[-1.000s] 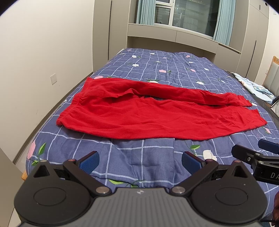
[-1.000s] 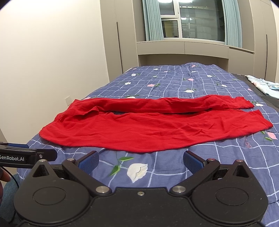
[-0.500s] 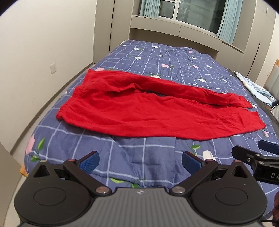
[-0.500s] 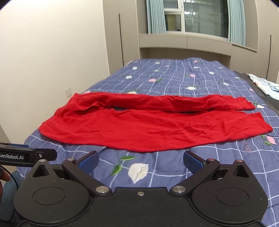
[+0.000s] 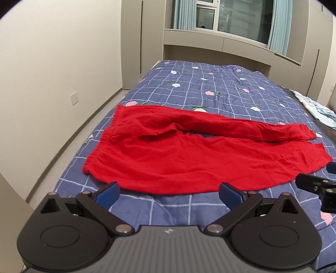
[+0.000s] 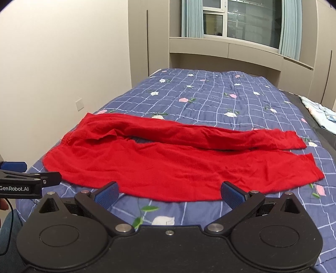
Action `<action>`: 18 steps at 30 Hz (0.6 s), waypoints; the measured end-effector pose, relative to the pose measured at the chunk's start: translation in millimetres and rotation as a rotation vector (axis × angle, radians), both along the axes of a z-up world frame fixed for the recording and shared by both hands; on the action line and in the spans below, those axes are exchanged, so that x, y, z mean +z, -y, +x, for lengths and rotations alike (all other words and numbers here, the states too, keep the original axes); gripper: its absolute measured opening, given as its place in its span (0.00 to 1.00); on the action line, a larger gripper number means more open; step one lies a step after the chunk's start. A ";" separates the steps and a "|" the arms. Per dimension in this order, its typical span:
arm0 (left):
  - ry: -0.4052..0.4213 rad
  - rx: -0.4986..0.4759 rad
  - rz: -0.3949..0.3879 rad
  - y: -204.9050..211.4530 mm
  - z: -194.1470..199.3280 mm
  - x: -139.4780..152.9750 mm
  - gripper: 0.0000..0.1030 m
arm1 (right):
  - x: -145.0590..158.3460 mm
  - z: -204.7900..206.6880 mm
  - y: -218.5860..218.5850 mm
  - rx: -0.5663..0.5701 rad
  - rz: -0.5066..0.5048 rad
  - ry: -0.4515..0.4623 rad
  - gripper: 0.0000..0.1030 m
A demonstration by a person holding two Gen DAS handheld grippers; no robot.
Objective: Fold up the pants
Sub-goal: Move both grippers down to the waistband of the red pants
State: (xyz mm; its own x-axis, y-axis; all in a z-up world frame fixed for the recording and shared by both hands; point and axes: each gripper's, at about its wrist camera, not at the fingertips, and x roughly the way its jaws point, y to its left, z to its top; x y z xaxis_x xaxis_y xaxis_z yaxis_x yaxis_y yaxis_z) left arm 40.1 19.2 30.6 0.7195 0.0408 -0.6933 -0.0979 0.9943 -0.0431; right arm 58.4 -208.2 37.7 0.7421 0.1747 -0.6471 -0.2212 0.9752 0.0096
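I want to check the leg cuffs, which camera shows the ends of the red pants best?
The right wrist view: both cuffs of the red pants lie fully in frame. In the left wrist view the nearer cuff sits beside the right gripper, near the frame's edge.

Pants: we find them spread across the bed, waistband to the left, both legs running right, one leg behind the other. Left tongs and right tongs: just before the near hem, left beside right. Window: beyond the bed's far end.
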 end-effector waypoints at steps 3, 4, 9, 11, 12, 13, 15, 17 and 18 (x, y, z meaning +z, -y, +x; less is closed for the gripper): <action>-0.007 0.000 0.014 -3.0 8.8 1.6 1.00 | 1.3 6.8 1.9 0.005 0.009 0.001 1.00; -0.010 -0.002 0.020 -4.1 13.4 2.0 1.00 | 1.2 10.3 2.5 0.008 0.017 0.000 1.00; -0.034 0.018 0.058 -17.4 50.5 4.1 1.00 | -2.8 20.7 10.9 0.073 0.051 0.138 1.00; -0.042 0.029 0.064 -27.4 70.8 5.5 1.00 | -5.6 27.4 13.1 0.119 0.009 0.227 1.00; -0.044 0.029 0.071 -31.8 80.8 5.9 1.00 | -7.3 33.7 12.2 0.135 -0.016 0.248 1.00; -0.043 0.027 0.084 -35.9 90.9 6.3 1.00 | -9.2 43.0 12.8 0.149 -0.042 0.248 1.00; -0.046 0.024 0.113 -43.6 112.8 7.4 1.00 | -13.8 62.0 16.5 0.159 -0.051 0.226 1.00; -0.046 0.020 0.135 -50.8 134.1 9.1 1.00 | -19.2 85.8 25.2 0.162 -0.028 0.182 1.00; -0.044 0.017 0.145 -53.8 143.6 10.1 1.00 | -21.2 95.2 28.4 0.164 -0.016 0.168 1.00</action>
